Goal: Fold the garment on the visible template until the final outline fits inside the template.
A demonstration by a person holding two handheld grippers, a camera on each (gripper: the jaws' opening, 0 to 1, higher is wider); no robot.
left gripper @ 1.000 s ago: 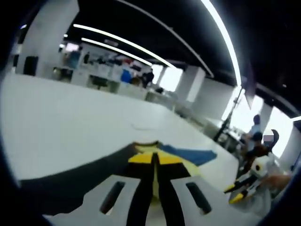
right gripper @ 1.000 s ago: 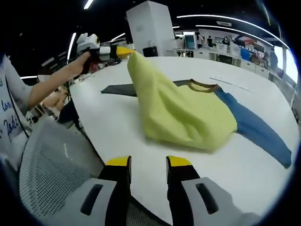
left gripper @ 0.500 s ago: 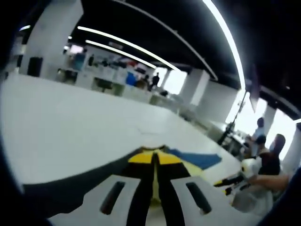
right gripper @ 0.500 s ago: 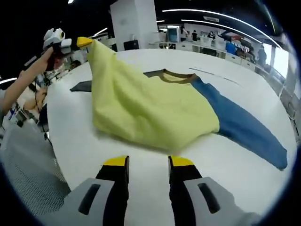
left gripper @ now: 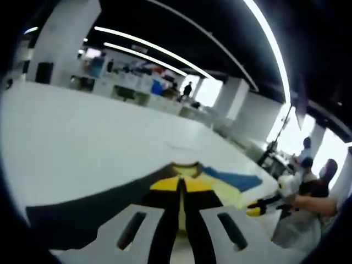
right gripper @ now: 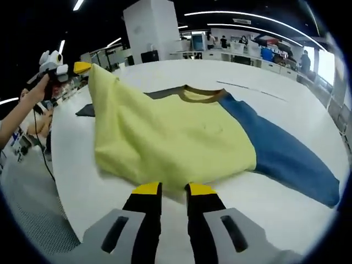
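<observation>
A yellow shirt [right gripper: 176, 137] with a blue sleeve [right gripper: 280, 159] and an olive collar [right gripper: 192, 94] lies on the white table [right gripper: 82, 181]. My left gripper [right gripper: 81, 67] is shut on one lower corner and holds it above the table's left side. From its own view the shut jaws [left gripper: 181, 184] show yellow cloth [left gripper: 220, 192] and the blue sleeve [left gripper: 234, 179] beyond. My right gripper [right gripper: 174, 190] sits at the near hem, its jaws a narrow gap apart with the hem edge at their tips. A dark grey strip [right gripper: 88, 110] pokes out from under the shirt; sleeve or template, I cannot tell.
The table's rounded edge runs close on the left and near side. A hand [right gripper: 33, 91] carries the left gripper there. A thin line [right gripper: 253, 91] marks the far tabletop. A white pillar [right gripper: 146, 30], desks and people stand beyond the table.
My right gripper has come forward to the shirt's near hem and its jaws have narrowed. The left gripper has carried the raised corner lower and outward, so the shirt lies flatter.
</observation>
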